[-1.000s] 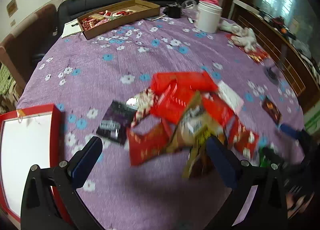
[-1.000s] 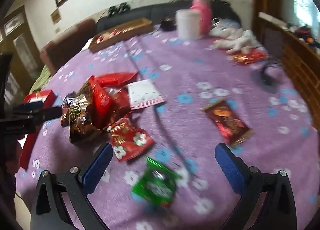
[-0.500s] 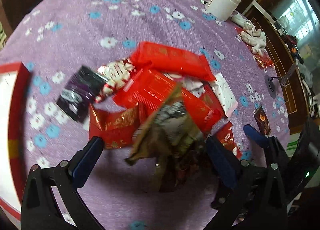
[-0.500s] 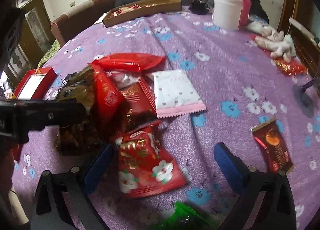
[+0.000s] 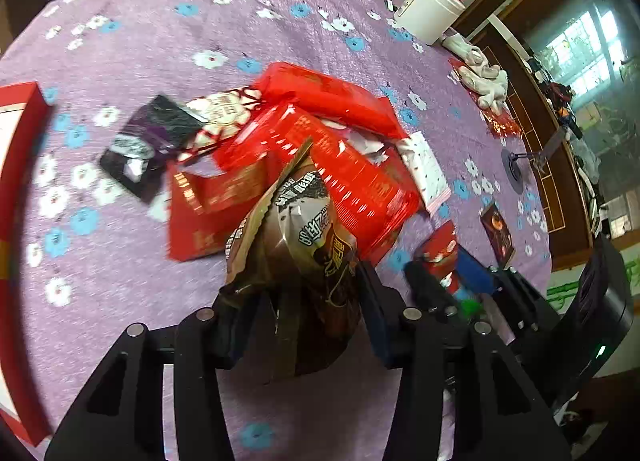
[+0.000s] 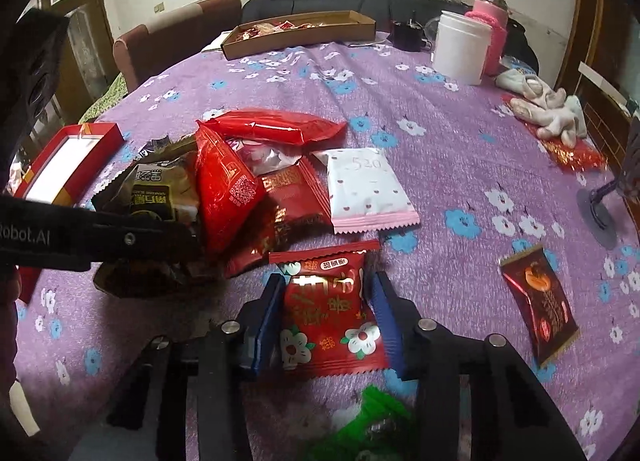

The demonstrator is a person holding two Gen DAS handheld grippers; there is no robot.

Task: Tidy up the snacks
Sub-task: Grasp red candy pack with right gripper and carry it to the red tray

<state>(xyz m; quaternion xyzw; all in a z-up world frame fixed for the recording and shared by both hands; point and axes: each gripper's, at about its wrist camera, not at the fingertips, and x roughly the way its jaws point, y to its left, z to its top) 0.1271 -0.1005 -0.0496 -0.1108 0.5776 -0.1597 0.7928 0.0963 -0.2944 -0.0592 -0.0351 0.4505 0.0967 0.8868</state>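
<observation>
A pile of snack packets lies on the purple flowered tablecloth [image 6: 440, 149]. My left gripper [image 5: 302, 301] points down at the pile's near edge. Its jaws are closing, and the pads press both sides of a crumpled brown packet [image 5: 296, 229], which also shows in the right wrist view [image 6: 160, 185]. My right gripper [image 6: 328, 281] is low over the cloth, its jaws closing too. Its blue pads touch both sides of a red packet with white flowers [image 6: 328, 313]. A long red packet [image 6: 272, 125] and a white and pink one [image 6: 364, 185] lie beyond.
A red box with a white inside [image 6: 72, 157] sits at the left edge. A cardboard tray [image 6: 300, 33] of snacks, a white tub [image 6: 460, 49] and pale gloves [image 6: 548, 109] stand farther back. A green packet [image 6: 372, 421] and a dark red one [image 6: 540, 301] lie near the right gripper.
Both grippers stood wide open and have sunk toward the cloth and narrowed. The left now has the brown packet between its pads, the right the red flowered packet.
</observation>
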